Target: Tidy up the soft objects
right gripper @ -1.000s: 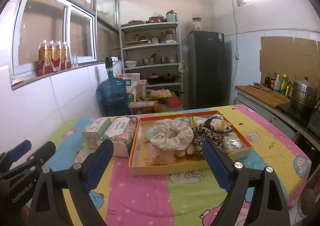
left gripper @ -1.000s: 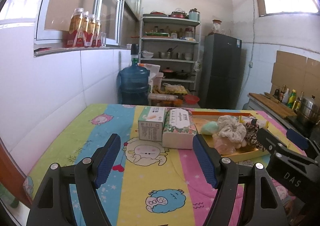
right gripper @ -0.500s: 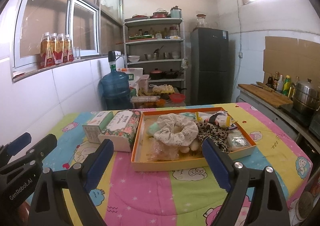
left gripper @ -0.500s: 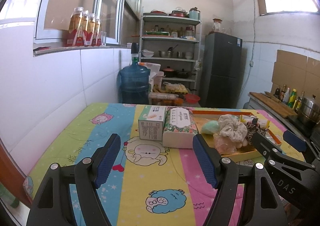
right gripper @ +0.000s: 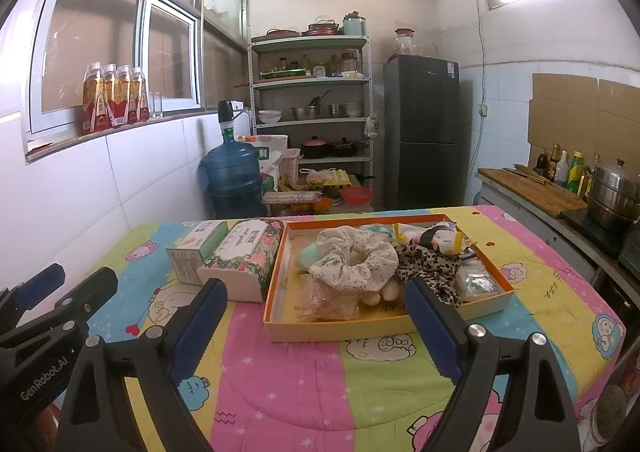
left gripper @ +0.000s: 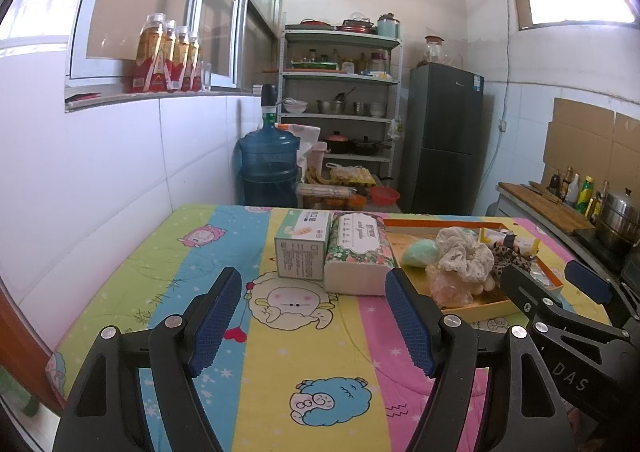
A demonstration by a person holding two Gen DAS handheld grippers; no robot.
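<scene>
An orange-rimmed shallow box on the striped quilt holds soft things: a cream floral scrunchie, a leopard scrunchie, a mint puff, a crinkled clear bag and a small doll. The box also shows in the left wrist view. A floral tissue pack and a green tissue box lie left of it. My left gripper is open and empty above the quilt, short of the tissue packs. My right gripper is open and empty just short of the box.
A white tiled wall runs along the left. Beyond the table stand a blue water jug, a metal shelf and a dark fridge. A counter with bottles and a steel pot is on the right.
Both grippers have drawn back and risen slightly, so the box and tissue packs look a little farther away. Jaws stay open. Nothing on the table moved.
</scene>
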